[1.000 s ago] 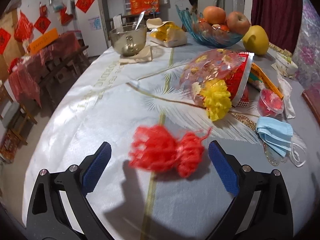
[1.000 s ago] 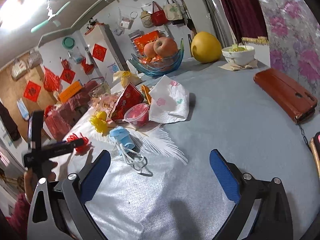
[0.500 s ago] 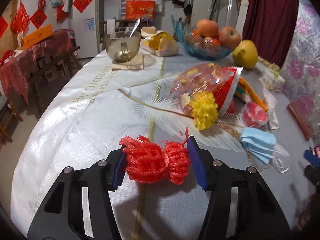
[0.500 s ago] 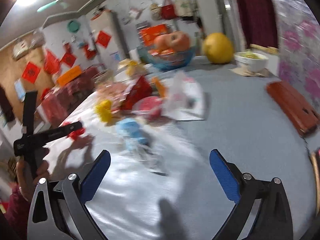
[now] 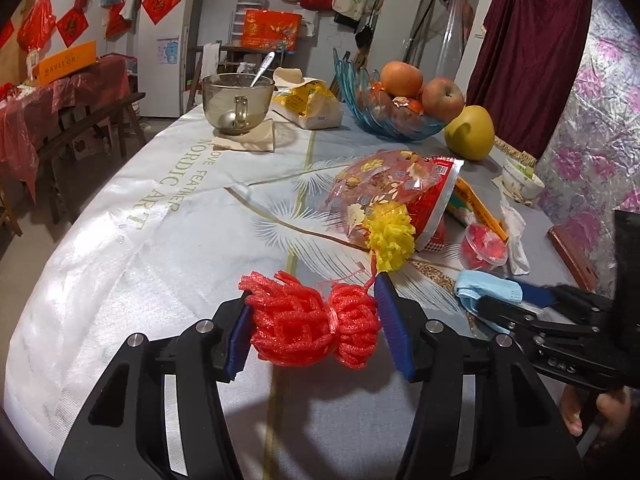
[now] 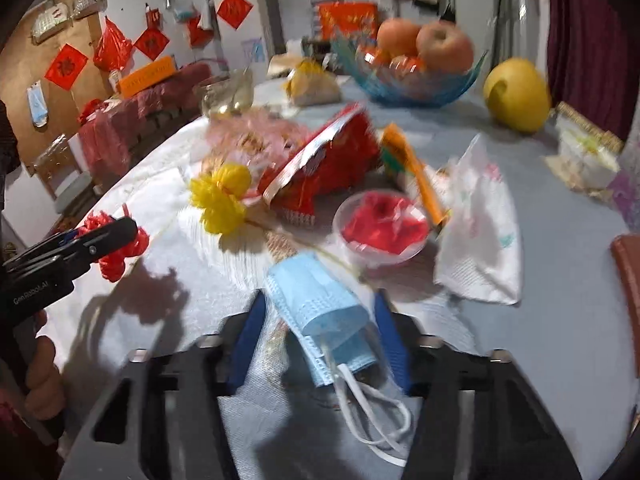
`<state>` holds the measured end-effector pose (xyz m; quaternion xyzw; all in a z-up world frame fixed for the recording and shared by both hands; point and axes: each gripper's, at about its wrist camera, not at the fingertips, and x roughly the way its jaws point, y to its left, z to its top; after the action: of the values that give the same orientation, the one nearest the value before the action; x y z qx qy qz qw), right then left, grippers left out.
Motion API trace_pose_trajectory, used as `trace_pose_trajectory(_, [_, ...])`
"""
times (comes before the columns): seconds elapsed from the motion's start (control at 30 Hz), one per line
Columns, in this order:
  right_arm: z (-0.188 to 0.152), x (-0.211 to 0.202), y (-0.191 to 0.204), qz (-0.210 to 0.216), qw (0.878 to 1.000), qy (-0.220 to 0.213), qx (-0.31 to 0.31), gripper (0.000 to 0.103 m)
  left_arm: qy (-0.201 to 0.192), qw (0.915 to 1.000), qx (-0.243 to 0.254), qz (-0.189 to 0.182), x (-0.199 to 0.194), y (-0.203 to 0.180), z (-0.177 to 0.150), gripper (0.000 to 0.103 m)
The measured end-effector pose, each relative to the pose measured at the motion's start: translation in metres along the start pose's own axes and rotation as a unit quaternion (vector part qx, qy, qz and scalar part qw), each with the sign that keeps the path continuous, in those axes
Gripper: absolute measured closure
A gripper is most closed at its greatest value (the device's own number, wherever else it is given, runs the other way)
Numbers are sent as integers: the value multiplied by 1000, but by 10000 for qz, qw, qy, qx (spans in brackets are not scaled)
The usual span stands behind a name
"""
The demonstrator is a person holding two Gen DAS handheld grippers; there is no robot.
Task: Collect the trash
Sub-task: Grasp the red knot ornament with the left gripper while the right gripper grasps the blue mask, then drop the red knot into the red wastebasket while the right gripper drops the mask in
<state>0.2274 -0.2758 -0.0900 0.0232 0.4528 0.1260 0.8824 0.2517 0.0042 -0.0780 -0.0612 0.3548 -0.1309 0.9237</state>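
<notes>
A red foam fruit net hangs just above the white tablecloth, and my left gripper is shut on it, a blue pad pressed against each end. In the right wrist view the same net shows at the far left. A blue face mask lies flat between the fingers of my right gripper, whose jaws are closing. Bare cloth still shows between the mask and the left pad. In the left wrist view the mask sits at the right gripper's tips.
Behind the mask lie a yellow foam net, a red snack bag, a plastic cup of red wrappers and a crumpled napkin. Farther back stand a blue fruit bowl, a yellow fruit and a glass mug.
My left gripper closed on the red net and lifted it slightly. My right gripper swept left across the table to the blue mask, and its jaws narrowed around it.
</notes>
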Motion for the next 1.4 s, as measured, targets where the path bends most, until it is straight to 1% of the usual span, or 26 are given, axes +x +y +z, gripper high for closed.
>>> trace_pose_trajectory(0.03, [-1, -2, 0, 60, 10000, -56, 34, 87, -12, 10000, -2, -29, -1, 0, 0, 47])
trace_pose_trajectory(0.07, [-2, -8, 0, 127, 9998, -142, 70, 98, -16, 10000, -13, -63, -1, 0, 0, 47])
trace_pose_trajectory(0.17, [-8, -40, 2, 371, 9976, -561, 177, 100, -6, 9998, -69, -198, -3, 3, 0, 47])
trace_pose_trajectory(0.3, [-17, -83, 9, 592, 9931, -998, 173, 100, -51, 9991, -183, -367, -21, 8, -7, 47])
trace_pose_trajectory(0.4, [-24, -111, 14, 743, 9893, -1241, 171, 100, -125, 9991, -178, -350, -40, 8, -16, 47])
trace_pose_trajectory(0.5, [-29, -132, 21, 949, 9856, -1387, 183, 100, -261, 9993, -133, -214, -72, 8, -25, 47])
trace_pose_trajectory(0.63, [-41, -158, 35, 1247, 9797, -1567, 119, 100, -398, 9989, -200, -149, -111, 17, -38, 47])
trace_pose_trajectory(0.77, [-55, -175, 52, 1524, 9746, -1644, 21, 100, -533, 9978, -338, 196, -154, 35, -60, 47])
trace_pose_trajectory(0.9, [-65, -189, 68, 1811, 9687, -1696, -43, 100, -636, 9946, -584, 582, -196, 63, -88, 47])
trace_pose_trajectory(0.93, [-68, -193, 73, 1894, 9670, -1702, -69, 100, -641, 9930, -674, 730, -208, 72, -98, 47])
trace_pose_trajectory(1.0, [-72, -198, 81, 1987, 9650, -1708, -119, 100, -582, 9901, -857, 947, -226, 89, -117, 47])
trace_pose_trajectory(1.1, [-81, -205, 99, 2124, 9621, -1684, -282, 100, -393, 9821, -1209, 1387, -249, 119, -157, 47])
trace_pose_trajectory(1.17, [-85, -206, 113, 2192, 9615, -1611, -398, 100, -270, 9774, -1406, 1556, -255, 138, -178, 47])
trace_pose_trajectory(1.23, [-88, -204, 126, 2284, 9608, -1491, -494, 100, -32, 9714, -1669, 1688, -254, 161, -202, 47])
trace_pose_trajectory(1.37, [-91, -194, 159, 2491, 9587, -1204, -658, 100, 364, 9599, -2029, 1901, -238, 202, -240, 46])
trace_pose_trajectory(1.4, [-92, -192, 165, 2519, 9583, -1158, -691, 100, 453, 9577, -2133, 1880, -234, 211, -247, 44])
